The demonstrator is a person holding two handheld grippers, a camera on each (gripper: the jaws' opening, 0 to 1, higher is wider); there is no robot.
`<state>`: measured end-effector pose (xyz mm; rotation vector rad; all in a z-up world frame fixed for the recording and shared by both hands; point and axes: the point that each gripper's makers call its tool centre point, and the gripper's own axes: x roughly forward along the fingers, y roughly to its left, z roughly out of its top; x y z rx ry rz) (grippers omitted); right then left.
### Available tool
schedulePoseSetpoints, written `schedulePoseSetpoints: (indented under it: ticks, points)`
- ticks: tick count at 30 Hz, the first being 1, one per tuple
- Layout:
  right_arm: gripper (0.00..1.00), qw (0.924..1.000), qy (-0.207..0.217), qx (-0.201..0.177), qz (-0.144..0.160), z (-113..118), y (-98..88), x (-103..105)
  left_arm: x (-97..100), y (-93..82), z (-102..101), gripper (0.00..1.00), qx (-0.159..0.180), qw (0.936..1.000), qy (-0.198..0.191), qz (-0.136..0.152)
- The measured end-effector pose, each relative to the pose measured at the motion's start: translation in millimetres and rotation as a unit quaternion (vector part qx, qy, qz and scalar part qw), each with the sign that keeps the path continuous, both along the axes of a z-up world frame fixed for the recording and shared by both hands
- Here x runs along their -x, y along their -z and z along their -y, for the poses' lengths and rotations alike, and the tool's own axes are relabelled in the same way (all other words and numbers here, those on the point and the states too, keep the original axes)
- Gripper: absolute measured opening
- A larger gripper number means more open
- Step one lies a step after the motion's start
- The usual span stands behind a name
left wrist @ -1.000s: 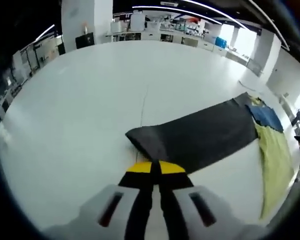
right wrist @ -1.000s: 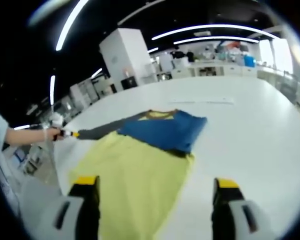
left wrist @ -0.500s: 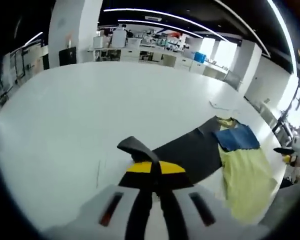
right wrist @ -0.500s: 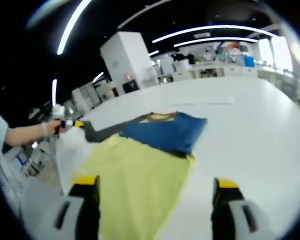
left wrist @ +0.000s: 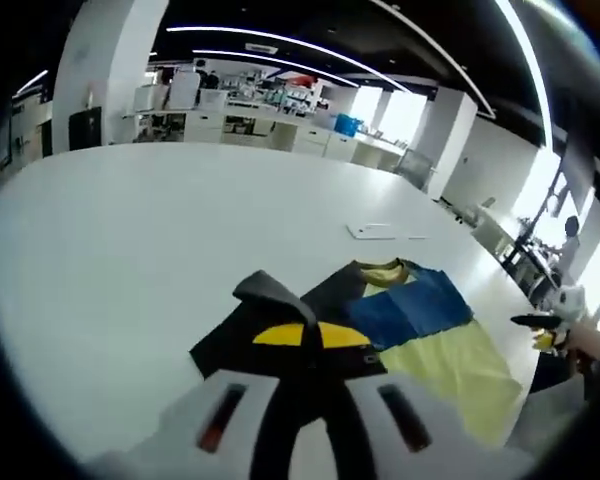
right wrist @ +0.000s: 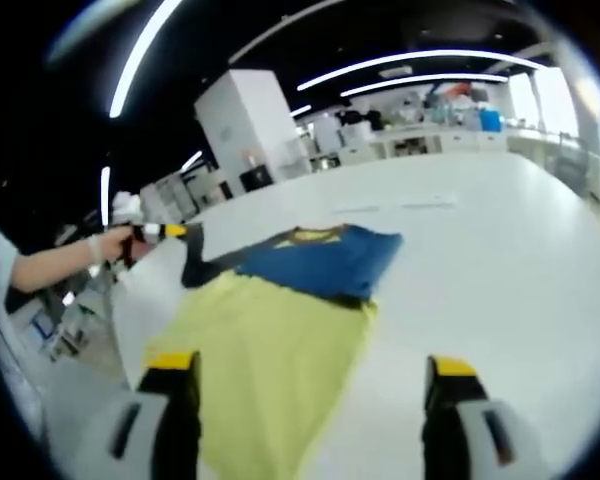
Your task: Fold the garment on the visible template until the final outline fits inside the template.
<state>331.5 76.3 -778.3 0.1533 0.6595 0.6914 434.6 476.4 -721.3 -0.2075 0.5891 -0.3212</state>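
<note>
L gripper [left wrist: 310, 335], fingers pinched on the dark sleeve [left wrist: 265, 292], should carry it flat toward 3 o'clock over the garment [left wrist: 420, 330] on the white table [left wrist: 130, 230], w/ R gripper [right wrist: 305, 385] wide open, holding nothing.

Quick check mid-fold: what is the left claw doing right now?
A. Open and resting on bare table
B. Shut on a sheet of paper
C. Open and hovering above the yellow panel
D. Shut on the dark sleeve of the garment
D: in the left gripper view the left claw has its yellow-tipped jaws closed together, with the dark sleeve of the garment bunched up right at the tips.
</note>
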Motion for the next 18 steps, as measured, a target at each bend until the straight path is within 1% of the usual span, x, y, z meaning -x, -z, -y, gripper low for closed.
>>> schedulePoseSetpoints:
  ticks: [1,4,7,11,13,14,15,16,17,18]
  points:
    - [0.93,1.0000,0.001,0.000,0.001,1,0.4,0,-2.0,0.2,6,0.00,0.001,1.0000,0.003,0.000]
    - [0.93,1.0000,0.004,-0.005,-0.001,3,0.2,1,-4.2,-2.6,33,0.00,0.005,0.9998,0.021,0.001]
    - [0.93,1.0000,0.008,-0.005,-0.001,5,0.4,3,-10.3,-5.2,39,0.00,0.011,0.9995,0.028,0.004]
    - [0.93,0.9999,0.014,-0.008,-0.002,8,1.2,3,-24.3,-11.8,59,0.00,0.023,0.9988,0.043,0.008]
    - [0.93,0.9998,0.018,-0.009,-0.002,10,1.5,2,-31.6,-14.5,68,0.00,0.023,0.9982,0.054,0.012]
    - [0.93,0.9997,0.020,-0.011,-0.003,10,1.2,2,-36.5,-15.2,70,0.00,0.025,0.9980,0.056,0.012]
    - [0.93,0.9997,0.021,-0.011,-0.003,10,1.0,2,-40.3,-17.9,77,0.00,0.029,0.9975,0.063,0.015]
    - [0.93,0.9997,0.021,-0.010,-0.003,11,1.2,2,-54.6,-15.8,71,0.00,0.030,0.9972,0.067,0.016]
    - [0.93,0.9997,0.021,-0.009,-0.003,11,2.1,2,-55.0,-17.4,81,0.00,0.032,0.9966,0.074,0.018]
    - [0.93,0.9997,0.022,-0.009,-0.003,12,2.3,2,-55.0,-17.9,85,0.00,0.032,0.9964,0.076,0.019]
